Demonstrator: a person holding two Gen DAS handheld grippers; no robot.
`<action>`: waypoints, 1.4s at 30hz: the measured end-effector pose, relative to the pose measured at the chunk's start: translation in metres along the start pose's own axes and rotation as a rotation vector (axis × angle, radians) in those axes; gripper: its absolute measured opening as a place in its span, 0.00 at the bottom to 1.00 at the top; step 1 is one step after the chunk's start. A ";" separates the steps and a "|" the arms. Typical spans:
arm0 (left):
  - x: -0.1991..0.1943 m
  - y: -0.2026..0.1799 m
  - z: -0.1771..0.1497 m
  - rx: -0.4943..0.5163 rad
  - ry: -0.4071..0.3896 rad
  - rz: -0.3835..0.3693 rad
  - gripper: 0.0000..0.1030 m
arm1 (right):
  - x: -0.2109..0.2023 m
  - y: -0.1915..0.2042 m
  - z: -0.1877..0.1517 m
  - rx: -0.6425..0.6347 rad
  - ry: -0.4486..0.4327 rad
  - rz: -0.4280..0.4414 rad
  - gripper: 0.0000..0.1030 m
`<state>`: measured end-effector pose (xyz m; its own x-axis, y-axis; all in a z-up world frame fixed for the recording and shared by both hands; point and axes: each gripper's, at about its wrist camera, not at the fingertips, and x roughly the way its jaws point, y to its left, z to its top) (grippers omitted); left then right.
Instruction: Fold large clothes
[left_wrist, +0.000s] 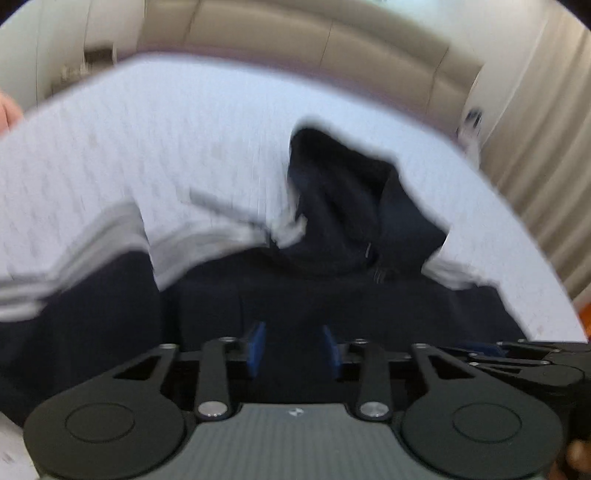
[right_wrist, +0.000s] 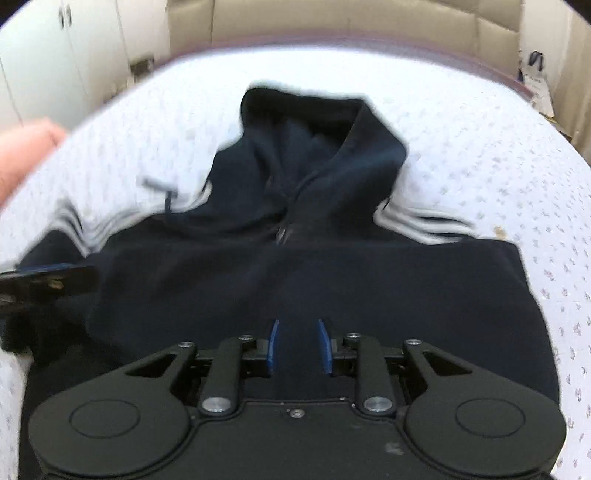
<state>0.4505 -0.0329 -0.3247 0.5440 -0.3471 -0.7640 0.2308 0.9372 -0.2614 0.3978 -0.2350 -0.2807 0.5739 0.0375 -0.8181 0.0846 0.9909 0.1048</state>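
**Navy hoodie on bed, both grippers above it with nothing between the pads**

Visibility: both wrist views are motion-blurred, and the left one more so. The lower third of each frame is taken up by the gripper's own black body, which hides the near part of the garment.

Task item: the hoodie (right_wrist: 332, 266), dark navy, lies on a bed sheet (right_wrist: 480, 155) that is pale with a small repeating print. Its hood (right_wrist: 314, 140) points to the far side. White stripes (right_wrist: 417, 218) run along both shoulders, smeared by blur. One drawstring end (right_wrist: 162, 186) lies on the sheet to the left of the hood. The left part of the garment runs under the frame edge, so its outline there cannot be traced.

Writing: a small pale mark near the zip top (right_wrist: 280, 234) is unreadable. No legible text elsewhere.

Left gripper (left_wrist: 293, 349): blue pads apart, only dark fabric visible behind the gap, no cloth pinched. Right gripper (right_wrist: 299, 345): pads likewise apart, above the chest area, nothing clamped. Contact between pad tips and fabric cannot be judged.

Edges and room: bare sheet surrounds the hood and extends to the right of the body. A padded beige headboard (right_wrist: 369, 22) bounds the far side. Pleated curtains (left_wrist: 546, 147) are at right in the left view. A pink blurred shape (right_wrist: 26, 155), probably part of the person, sits at the left frame edge.
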 end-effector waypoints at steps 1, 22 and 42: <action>0.016 0.002 -0.004 -0.001 0.064 0.021 0.32 | 0.015 0.002 -0.001 0.009 0.079 -0.007 0.28; -0.160 0.225 -0.063 -0.454 -0.147 0.436 0.68 | -0.041 0.012 -0.038 0.034 0.204 0.092 0.52; -0.143 0.379 -0.061 -0.867 -0.292 0.493 0.14 | -0.038 0.045 -0.038 -0.051 0.188 0.128 0.52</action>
<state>0.4111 0.3741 -0.3509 0.6212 0.1951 -0.7589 -0.6669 0.6402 -0.3813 0.3490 -0.1873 -0.2661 0.4146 0.1821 -0.8916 -0.0233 0.9816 0.1896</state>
